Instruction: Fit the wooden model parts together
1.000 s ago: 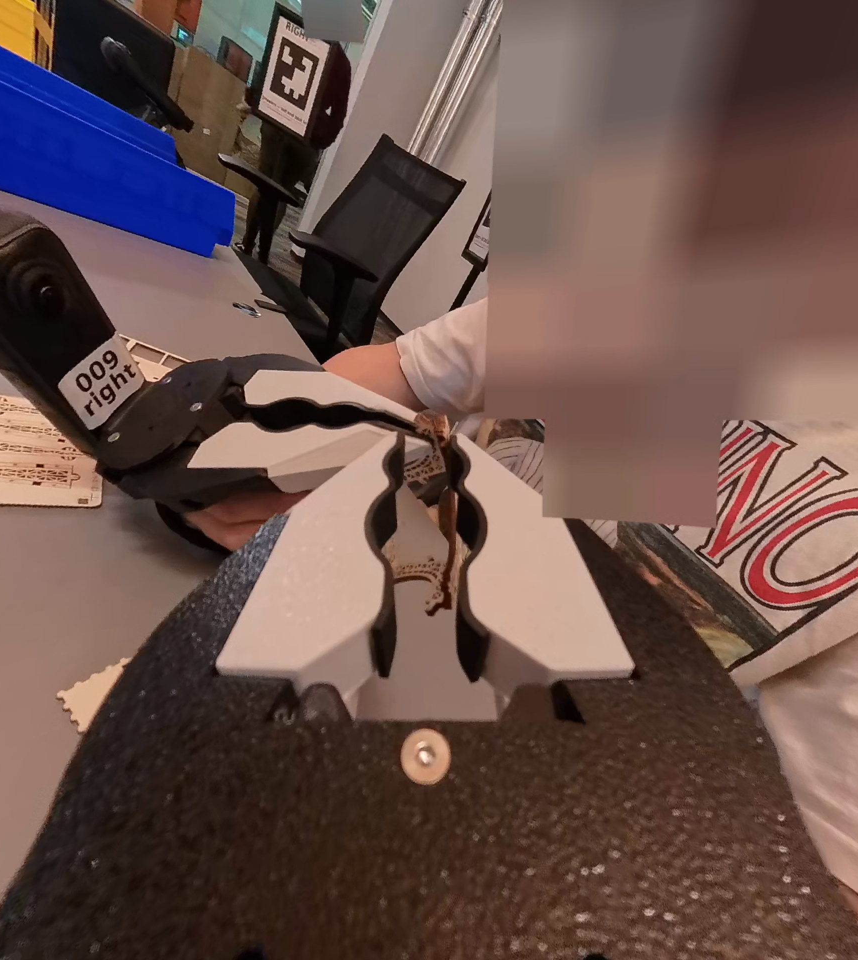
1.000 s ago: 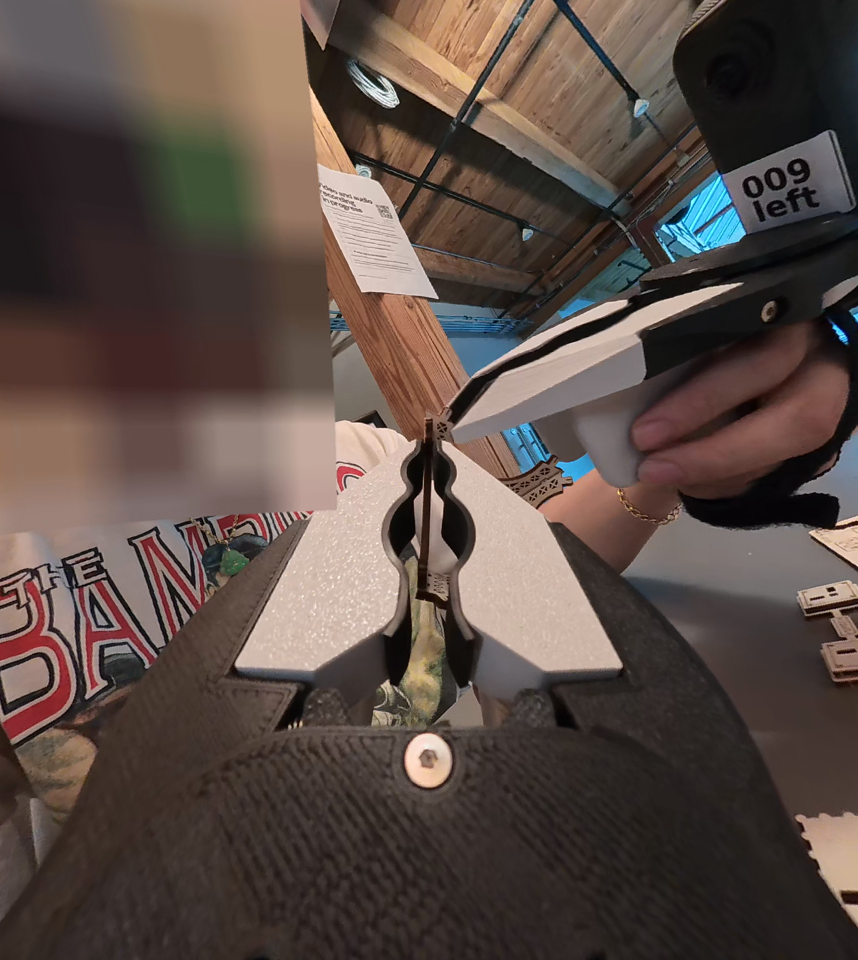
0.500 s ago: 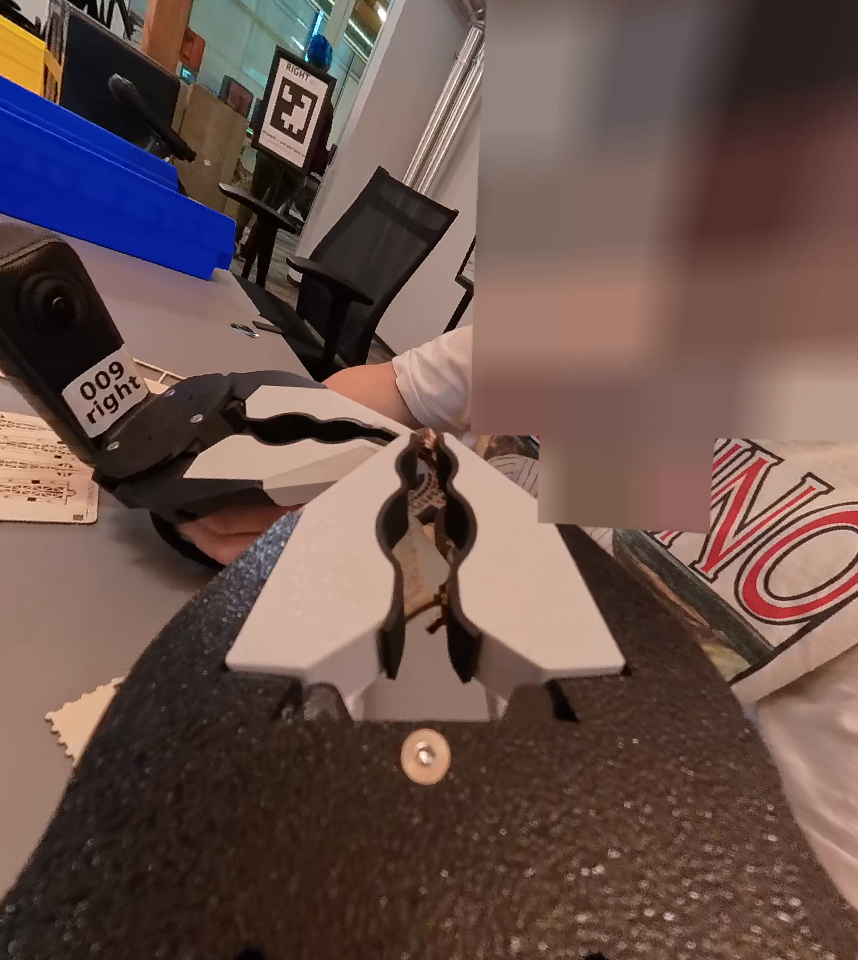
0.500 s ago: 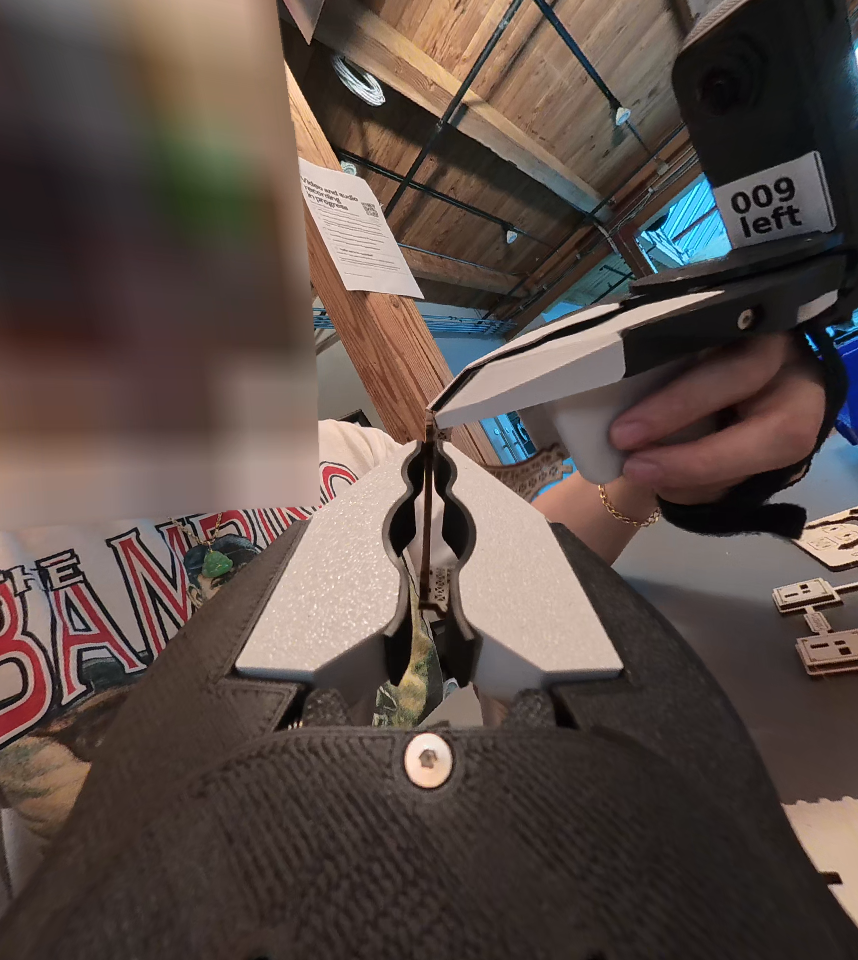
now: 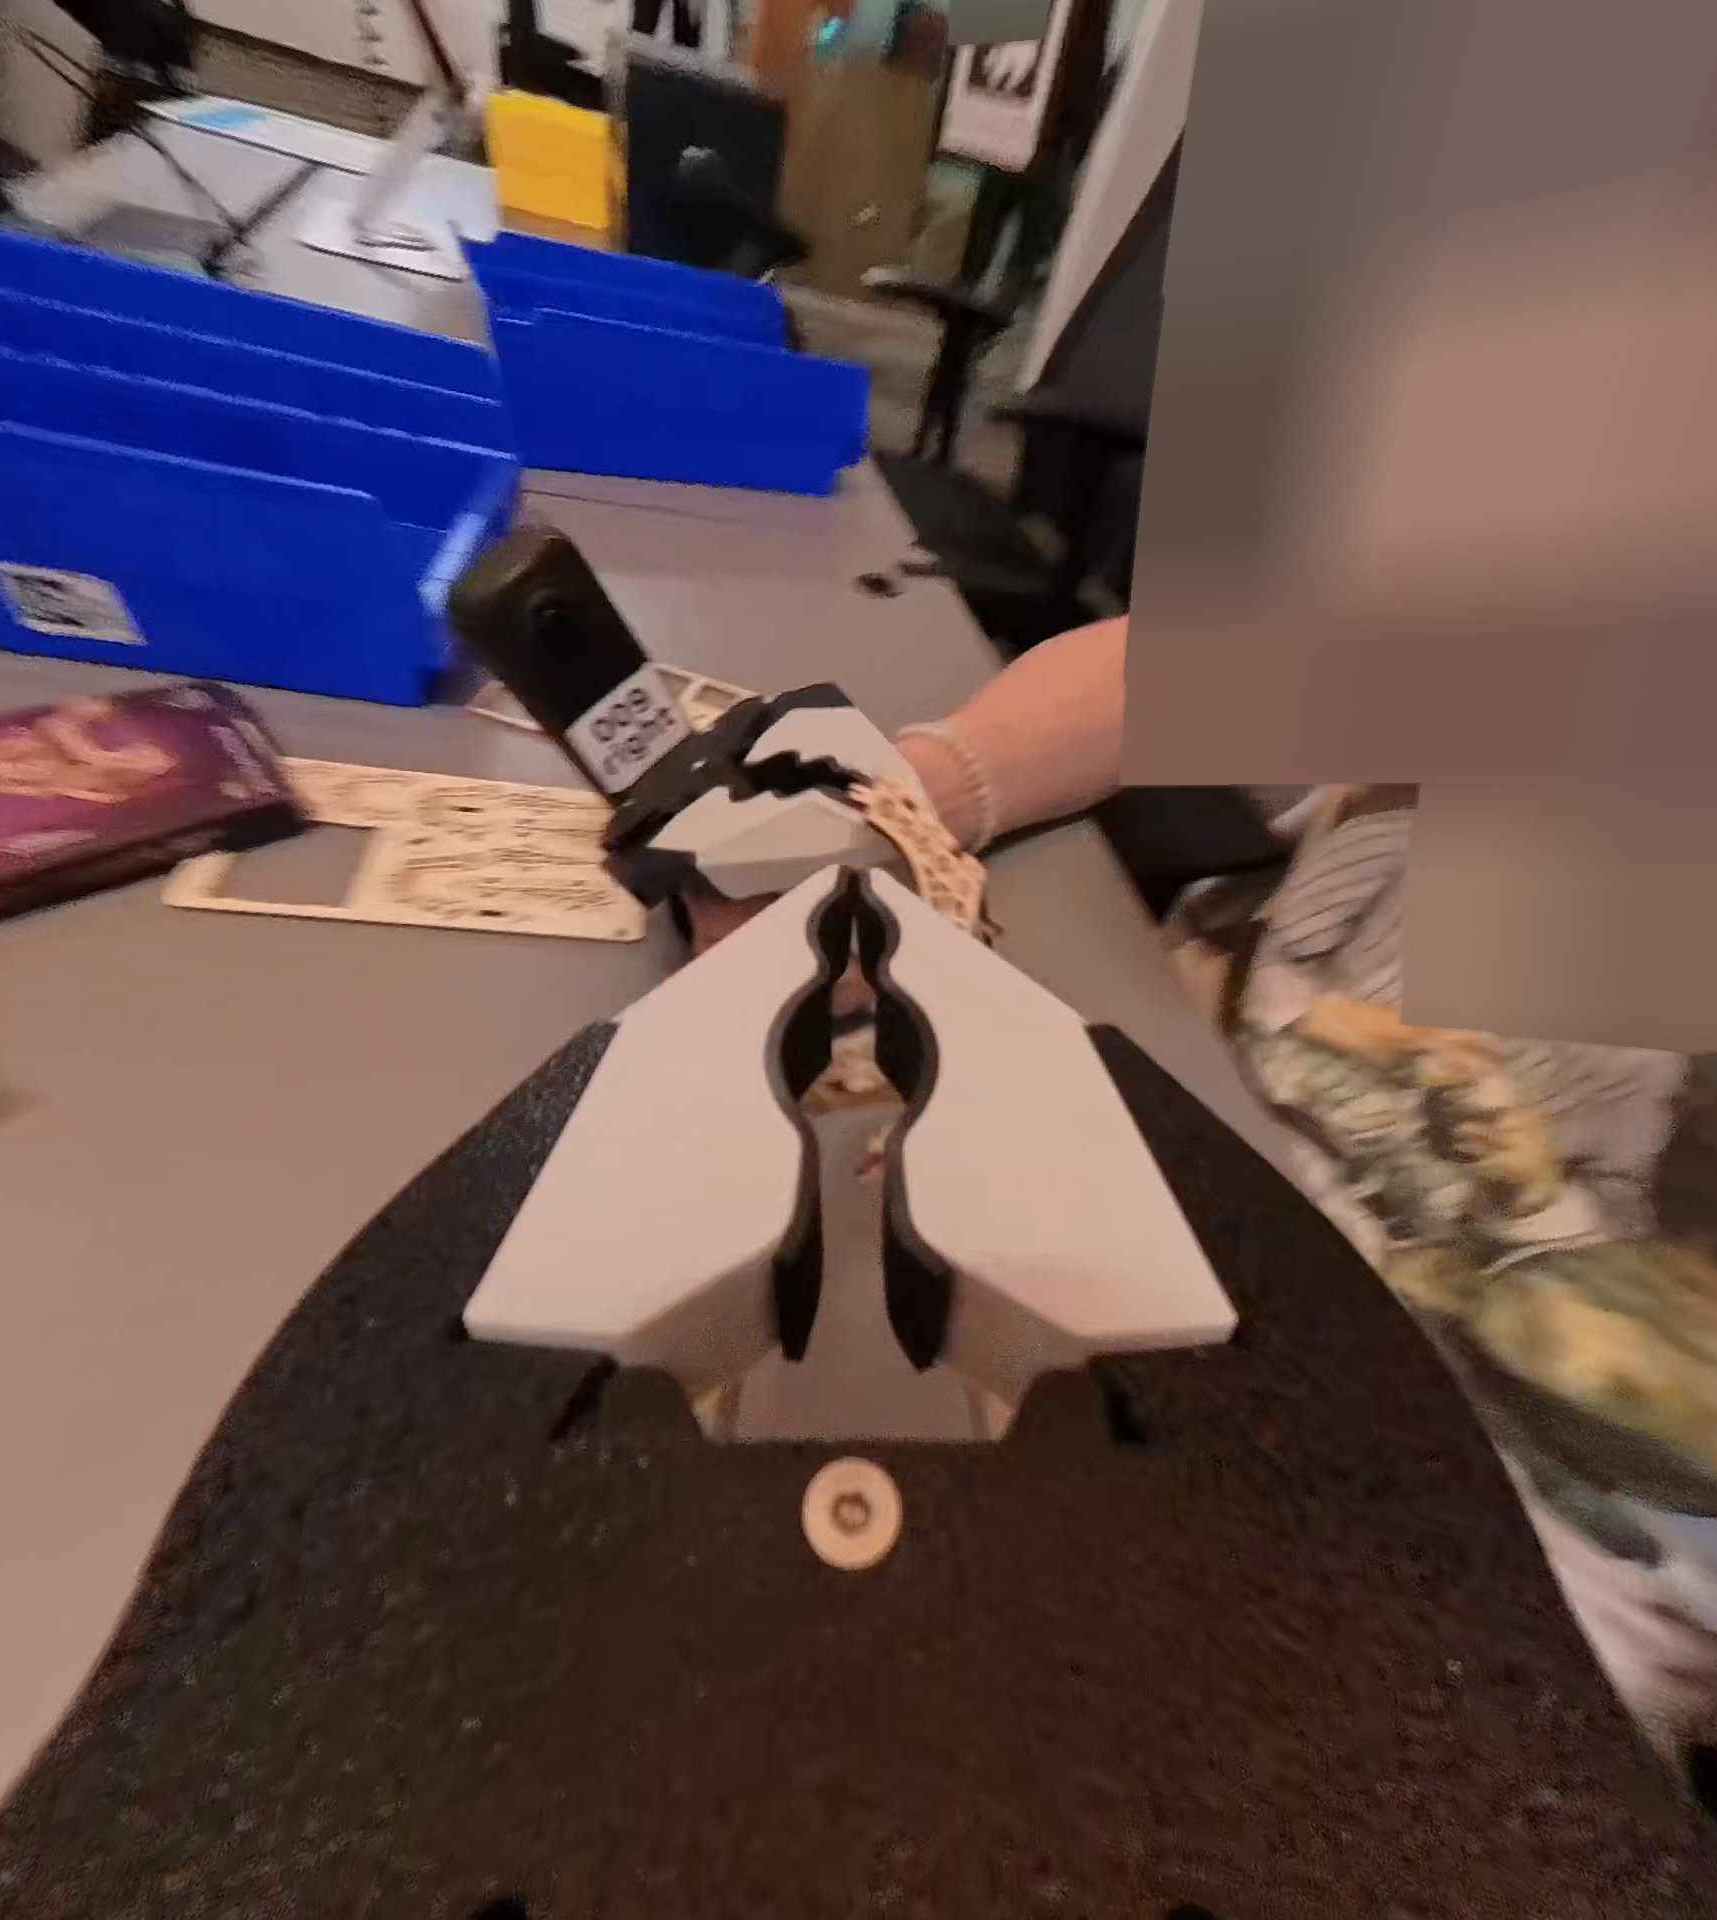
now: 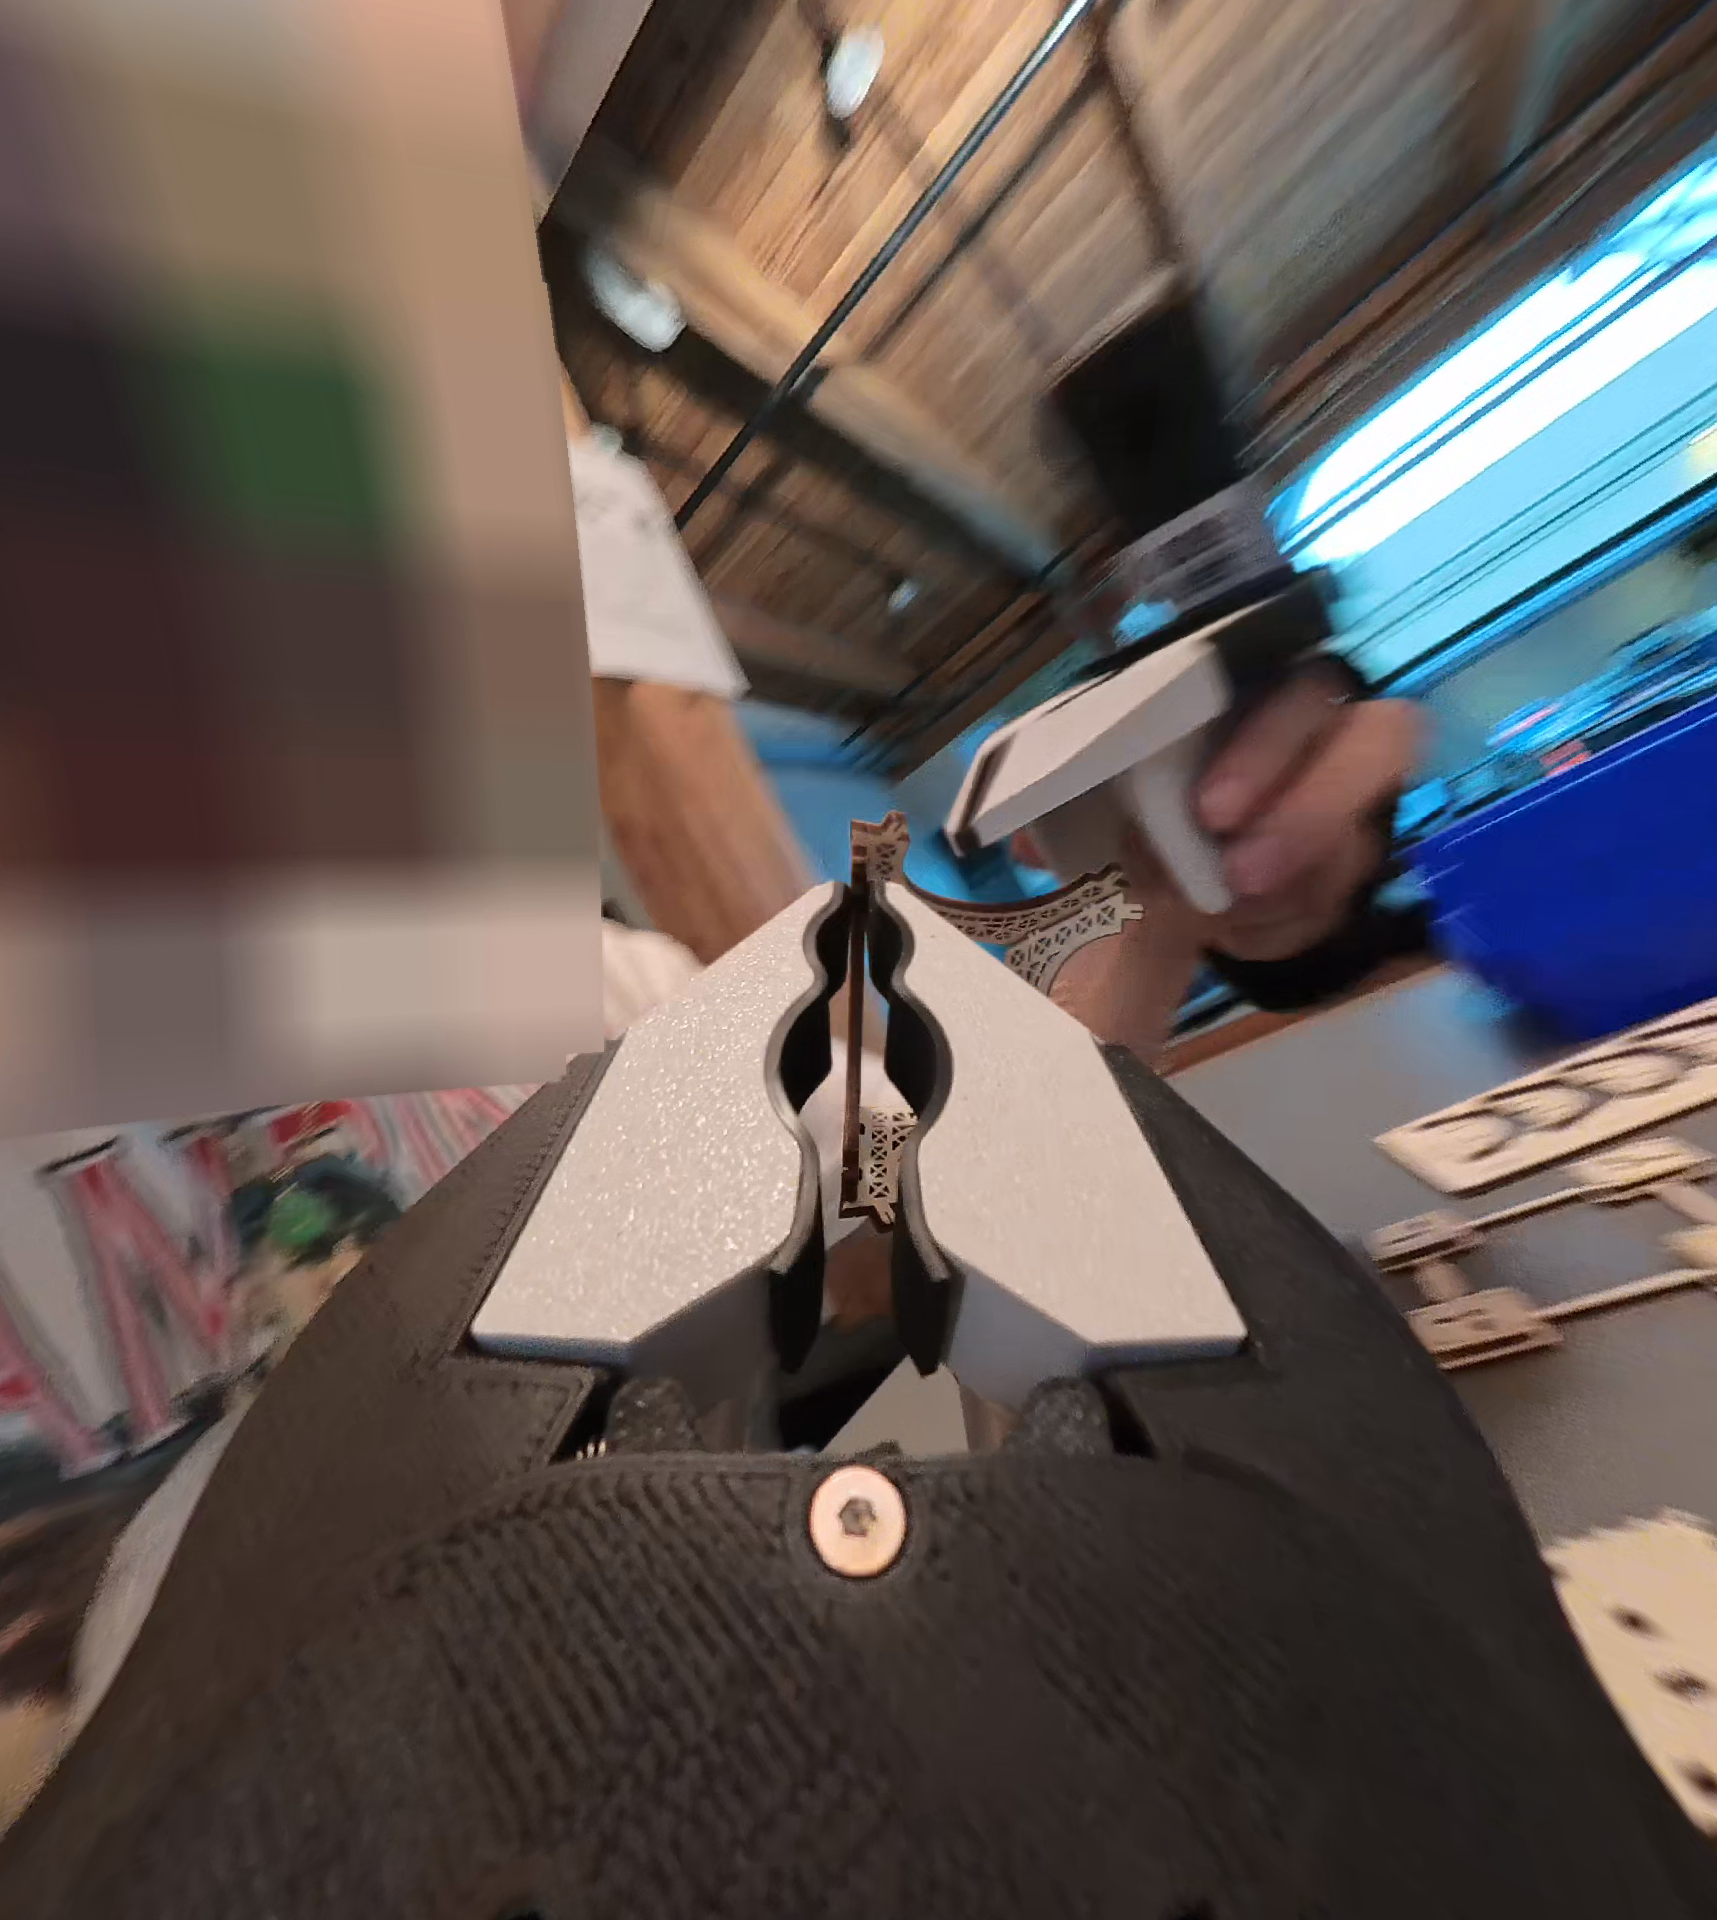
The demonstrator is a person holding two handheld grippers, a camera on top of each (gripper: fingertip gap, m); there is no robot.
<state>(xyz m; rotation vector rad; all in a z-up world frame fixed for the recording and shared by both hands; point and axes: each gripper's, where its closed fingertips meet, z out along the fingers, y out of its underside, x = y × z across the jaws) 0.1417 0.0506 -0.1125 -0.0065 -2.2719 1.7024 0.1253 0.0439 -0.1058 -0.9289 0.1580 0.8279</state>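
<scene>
My right gripper (image 6: pixel 859 894) is shut on a thin laser-cut wooden part (image 6: pixel 852 1049), seen edge-on. A lattice cross part (image 6: pixel 1046 925) sticks out to its right, joined to it. In the left wrist view the right gripper (image 5: pixel 859 795) holds this lattice model (image 5: pixel 927 847) just beyond my left gripper (image 5: pixel 849 883). The left gripper's tips are together and I see nothing held in them. In the right wrist view the left gripper (image 6: pixel 963 826) hovers up and to the right of the model, apart from it. Both views are motion-blurred.
Grey table (image 5: pixel 210 1091) with blue bins (image 5: pixel 210 499) at the back. A purple box (image 5: pixel 75 790) and a cut-out wooden sheet (image 5: pixel 438 862) lie at left. Loose wooden parts (image 6: pixel 1560 1247) and a sheet (image 6: pixel 1716 1683) lie at right. The person's torso (image 5: pixel 1508 1195) is close by. Only a small space, under 4 cm, lies between the two pairs of fingers.
The left gripper has let go of its wooden part and pulled back from the right gripper. The part now stays joined to the right gripper's piece. Both grippers swung quickly.
</scene>
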